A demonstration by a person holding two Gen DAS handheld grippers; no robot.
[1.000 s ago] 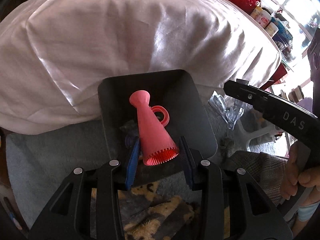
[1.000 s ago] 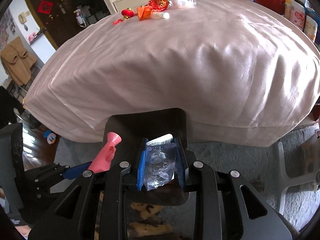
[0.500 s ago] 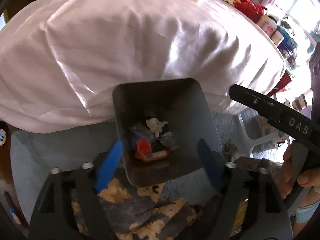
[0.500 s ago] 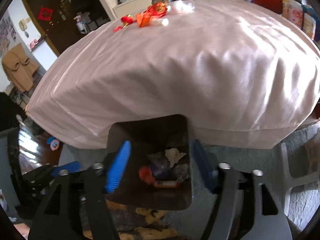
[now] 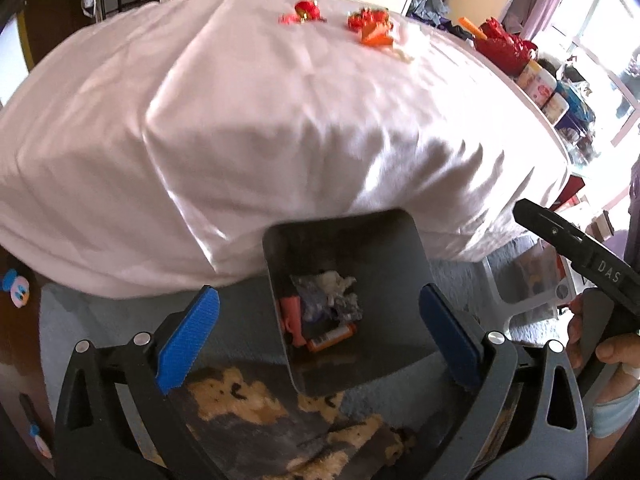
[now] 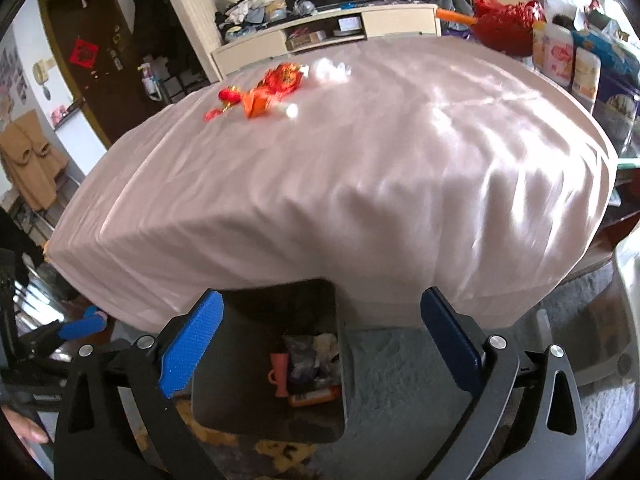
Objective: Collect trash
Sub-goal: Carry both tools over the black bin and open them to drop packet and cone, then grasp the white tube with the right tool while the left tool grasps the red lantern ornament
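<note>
A dark grey bin (image 5: 396,256) stands on the floor against the table; it also shows in the right wrist view (image 6: 240,412). Inside lie a pink cone (image 5: 291,316), a clear plastic wrapper (image 5: 320,304) and an orange tube (image 5: 332,336). My left gripper (image 5: 320,336) is open and empty above the bin. My right gripper (image 6: 320,340) is open and empty above it too. Red and orange scraps (image 5: 370,26) and white bits lie on the far part of the table (image 6: 276,88).
The table wears a shiny white cloth (image 5: 280,112). Red decorations (image 5: 504,46) and canisters (image 5: 540,84) line its right edge. A grey carpet (image 6: 420,380) and a patterned rug (image 5: 248,400) cover the floor. The other gripper's handle (image 5: 580,256) is at the right.
My left gripper opened and dropped the pink cone into the bin. My right gripper opened and dropped the clear wrapper in. Both grippers have risen and tilted up toward the table top.
</note>
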